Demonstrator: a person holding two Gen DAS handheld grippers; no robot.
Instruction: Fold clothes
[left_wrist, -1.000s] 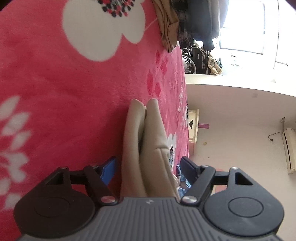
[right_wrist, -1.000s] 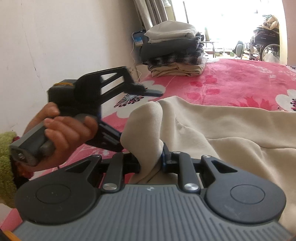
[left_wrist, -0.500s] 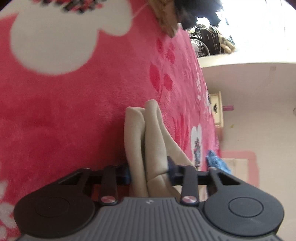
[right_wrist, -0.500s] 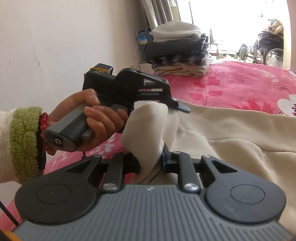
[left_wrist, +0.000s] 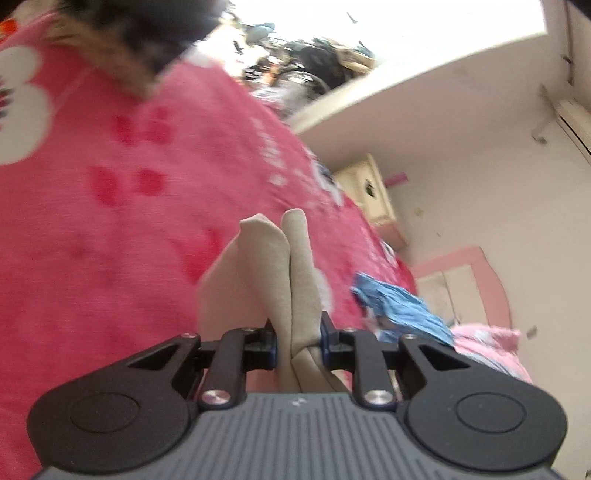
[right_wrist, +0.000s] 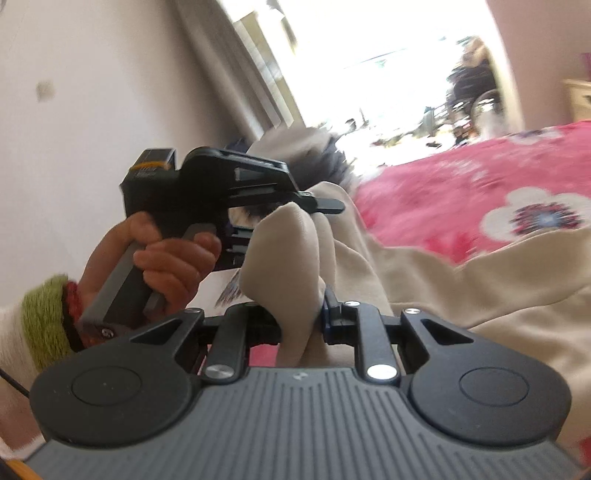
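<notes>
A beige garment lies on the pink flowered bed cover. My right gripper is shut on a bunched fold of it. My left gripper is shut on another fold of the same beige cloth, lifted above the pink cover. In the right wrist view the left gripper shows just beyond the fold, held by a hand with a green cuff. Both views are blurred.
A stack of folded clothes sits at the far end of the bed by the curtain. A blue garment and pink bedding lie at the bed's right. A cream cabinet stands beside the bed.
My left gripper has closed on the beige fold and swung, tilting its view. The right gripper has kept its hold and tilted, and the two grippers are closer together.
</notes>
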